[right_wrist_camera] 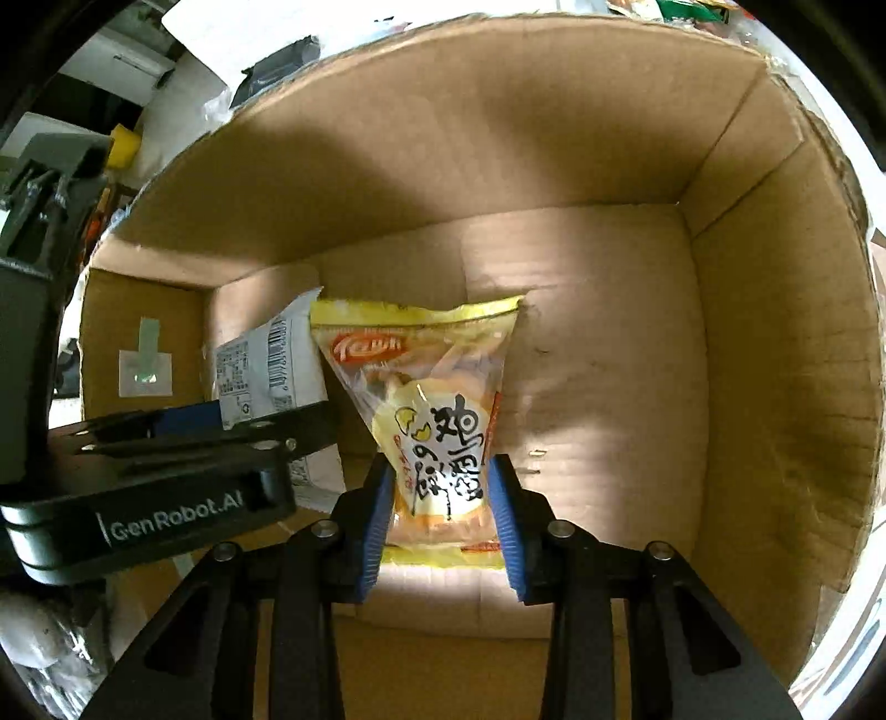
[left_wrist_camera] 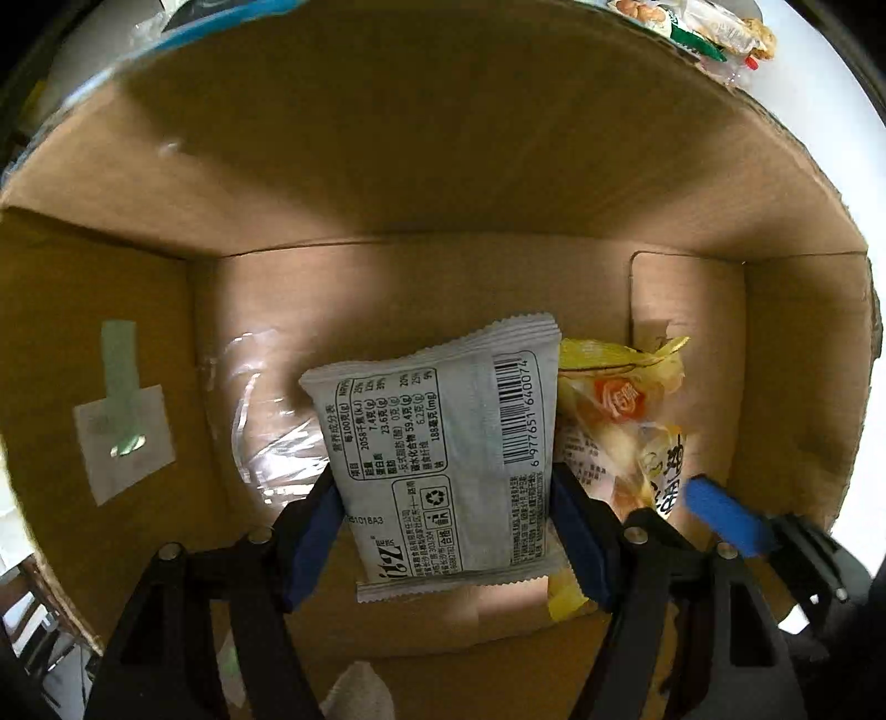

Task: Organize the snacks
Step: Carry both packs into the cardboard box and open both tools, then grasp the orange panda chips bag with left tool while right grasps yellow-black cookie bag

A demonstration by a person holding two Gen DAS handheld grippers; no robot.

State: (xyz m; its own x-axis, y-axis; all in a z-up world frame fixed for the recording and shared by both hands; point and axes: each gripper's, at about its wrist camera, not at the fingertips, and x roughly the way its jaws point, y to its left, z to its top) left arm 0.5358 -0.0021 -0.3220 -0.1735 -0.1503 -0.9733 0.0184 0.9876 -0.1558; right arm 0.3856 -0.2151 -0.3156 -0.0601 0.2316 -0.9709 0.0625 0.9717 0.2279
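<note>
Both grippers reach down into an open cardboard box (left_wrist_camera: 443,166). My left gripper (left_wrist_camera: 443,509) is shut on a grey-white snack packet (left_wrist_camera: 437,443), printed side with barcode up, held low over the box floor. My right gripper (right_wrist_camera: 440,515) is shut on a yellow snack bag (right_wrist_camera: 426,399) with black Chinese lettering and an orange logo. The two packets are side by side; the yellow bag shows in the left wrist view (left_wrist_camera: 620,404), and the grey packet shows in the right wrist view (right_wrist_camera: 266,371). The left gripper body (right_wrist_camera: 149,498) is at the left of the right wrist view.
The box walls (right_wrist_camera: 775,360) rise all around. A white label with green tape (left_wrist_camera: 124,432) sticks to the left wall. Clear plastic film (left_wrist_camera: 266,421) lies on the box floor. More snack packs (left_wrist_camera: 698,27) lie outside beyond the far rim.
</note>
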